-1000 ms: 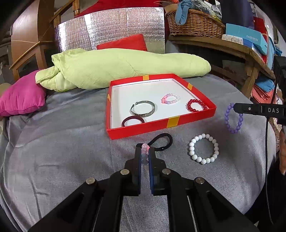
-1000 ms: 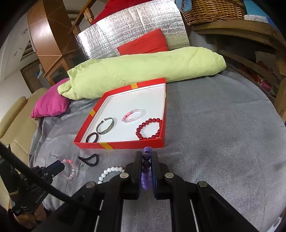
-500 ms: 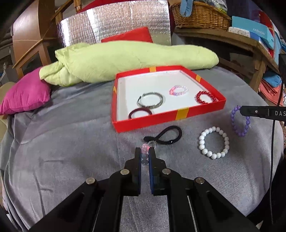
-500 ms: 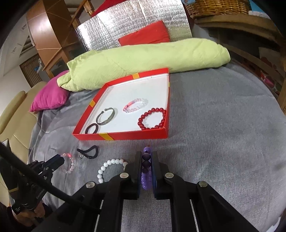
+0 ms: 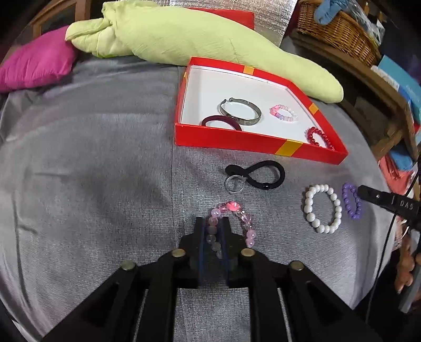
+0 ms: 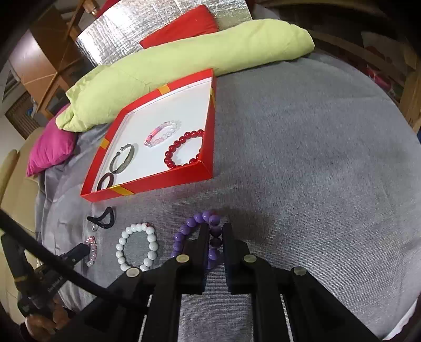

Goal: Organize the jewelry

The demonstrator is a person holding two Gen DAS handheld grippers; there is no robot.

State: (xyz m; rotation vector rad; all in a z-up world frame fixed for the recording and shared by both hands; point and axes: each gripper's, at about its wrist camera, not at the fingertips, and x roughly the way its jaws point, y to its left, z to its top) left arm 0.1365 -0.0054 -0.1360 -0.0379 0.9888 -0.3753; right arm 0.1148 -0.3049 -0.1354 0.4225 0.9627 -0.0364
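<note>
A pink bead bracelet (image 5: 231,206) lies on the grey cloth, one side of it between the jaws of my left gripper (image 5: 212,219), which are opening and no longer pinch it. The purple bead bracelet (image 6: 184,231) rests flat on the cloth with a few beads between the jaws of my right gripper (image 6: 215,226), also opening. A white bead bracelet (image 5: 322,207) lies between the two. Behind them are a black hair tie (image 5: 260,175) and a silver ring (image 5: 234,184). The red box (image 5: 236,142) holds a silver bangle (image 5: 240,113), a dark red band (image 5: 221,122) and two bead bracelets.
A long green pillow (image 5: 210,34) lies behind the box, with a magenta cushion (image 5: 34,63) at the far left. A wicker basket (image 5: 339,23) stands on a wooden shelf at the right. A person's hand (image 5: 405,265) holds the right gripper.
Both grippers sank to the cloth. The pink and purple bracelets, which hung pinched in shut jaws, now lie flat, and both pairs of jaws have parted a little.
</note>
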